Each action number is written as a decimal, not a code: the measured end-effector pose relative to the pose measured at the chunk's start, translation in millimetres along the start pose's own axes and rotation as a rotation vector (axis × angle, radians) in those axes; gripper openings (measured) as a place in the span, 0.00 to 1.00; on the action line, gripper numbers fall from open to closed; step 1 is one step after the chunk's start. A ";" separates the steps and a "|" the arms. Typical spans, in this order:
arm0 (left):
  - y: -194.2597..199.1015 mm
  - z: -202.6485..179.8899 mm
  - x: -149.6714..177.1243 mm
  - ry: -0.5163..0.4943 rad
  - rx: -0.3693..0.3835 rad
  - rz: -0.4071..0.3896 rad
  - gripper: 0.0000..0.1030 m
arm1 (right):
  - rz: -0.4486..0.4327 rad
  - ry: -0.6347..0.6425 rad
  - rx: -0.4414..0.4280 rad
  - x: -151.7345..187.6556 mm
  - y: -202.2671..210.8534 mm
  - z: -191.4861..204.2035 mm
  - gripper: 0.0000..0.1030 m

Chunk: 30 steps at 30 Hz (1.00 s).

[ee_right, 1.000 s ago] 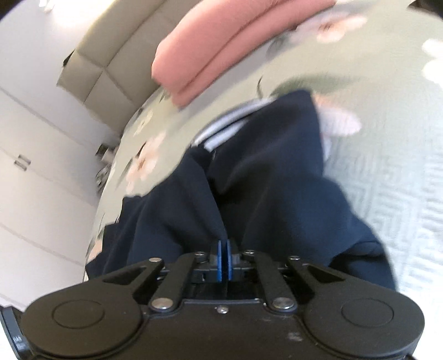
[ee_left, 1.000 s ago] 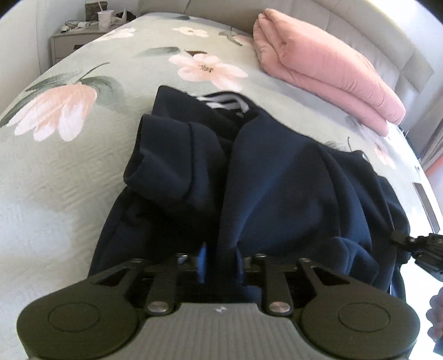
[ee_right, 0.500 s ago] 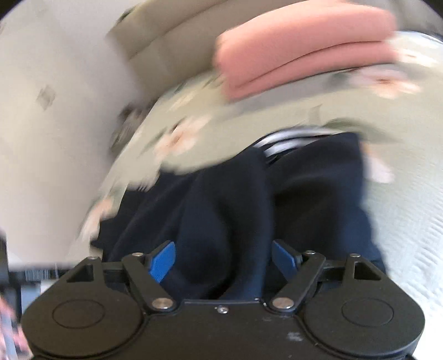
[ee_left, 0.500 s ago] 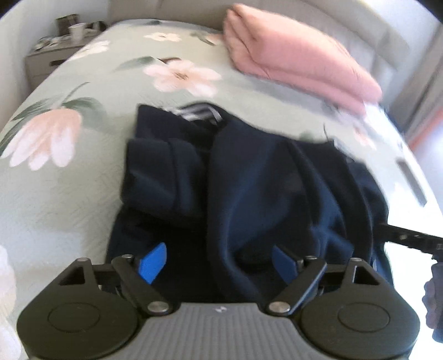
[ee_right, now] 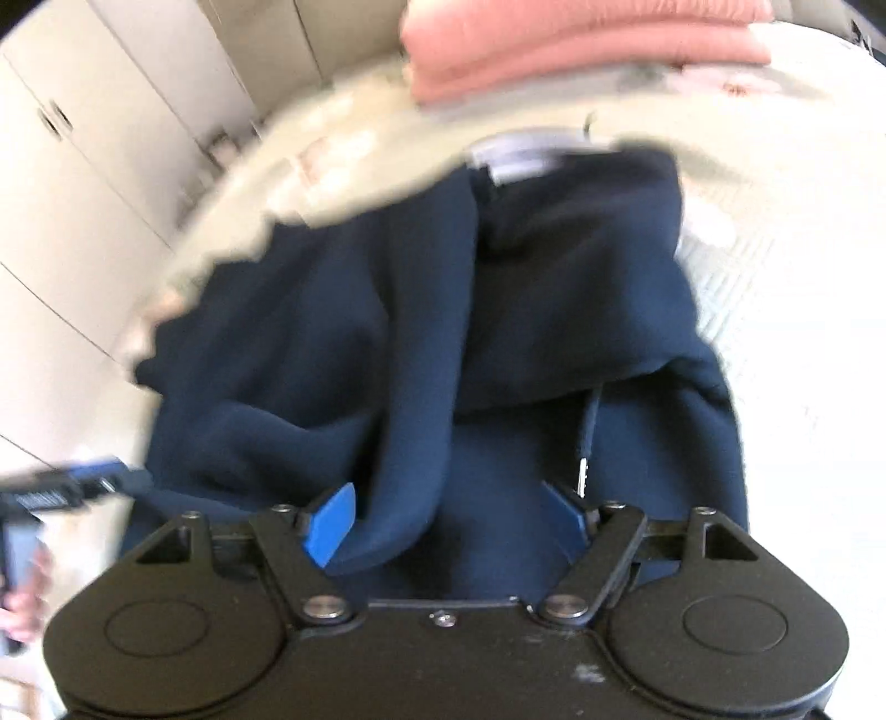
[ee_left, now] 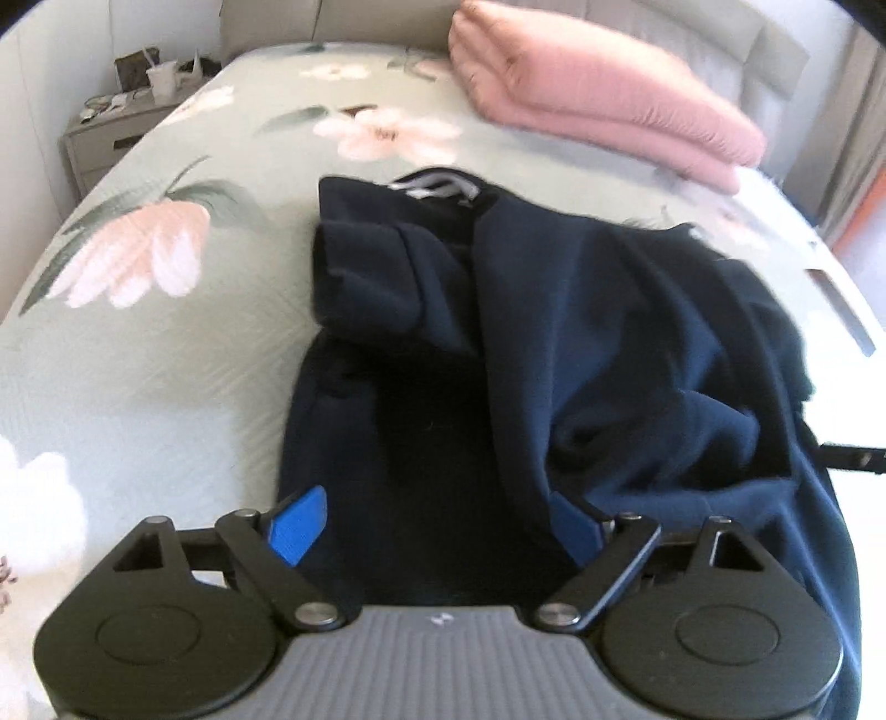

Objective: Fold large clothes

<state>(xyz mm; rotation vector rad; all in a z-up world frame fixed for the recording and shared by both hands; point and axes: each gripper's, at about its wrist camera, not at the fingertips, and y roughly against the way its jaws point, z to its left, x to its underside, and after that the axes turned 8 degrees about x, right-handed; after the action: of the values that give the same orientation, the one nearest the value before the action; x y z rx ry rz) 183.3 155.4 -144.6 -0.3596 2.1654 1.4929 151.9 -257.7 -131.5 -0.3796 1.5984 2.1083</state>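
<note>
A large navy garment [ee_left: 554, 332] lies bunched and partly folded on the floral bed cover [ee_left: 138, 343], with a striped collar [ee_left: 437, 185] at its far end. My left gripper [ee_left: 437, 526] is open at the garment's near edge, its blue pads wide apart with cloth lying between them. My right gripper [ee_right: 448, 520] is open too, over the near edge of the same garment [ee_right: 498, 310], a loose fold lying between its pads. The left gripper's tip [ee_right: 66, 487] shows at the left of the right wrist view, and the right gripper's tip [ee_left: 853, 458] at the right of the left wrist view.
A folded pink blanket [ee_left: 598, 94] lies at the head of the bed by the padded headboard [ee_left: 692, 22]. A nightstand [ee_left: 111, 133] with a cup stands at the far left. White wardrobe doors [ee_right: 83, 183] are beside the bed.
Both grippers were shut on the garment's edge one second ago; both have opened and let the cloth drop, and both have drawn back a little from it.
</note>
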 end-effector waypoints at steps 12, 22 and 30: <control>39.4 88.5 99.0 0.197 0.193 0.144 0.64 | 0.011 -0.106 0.042 95.5 77.4 -95.8 0.75; 61.2 79.4 148.0 0.140 0.348 0.252 0.48 | 0.202 -0.077 -0.108 183.1 80.3 -112.2 0.63; 74.4 73.6 169.9 0.086 0.430 0.346 0.44 | 0.362 -0.205 -0.292 212.9 84.6 -126.1 0.63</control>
<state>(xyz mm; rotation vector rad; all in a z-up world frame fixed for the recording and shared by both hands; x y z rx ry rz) 21.5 260.5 -195.4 0.1071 2.6384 1.1378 -81.0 -354.9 -200.1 0.0435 1.3194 2.5686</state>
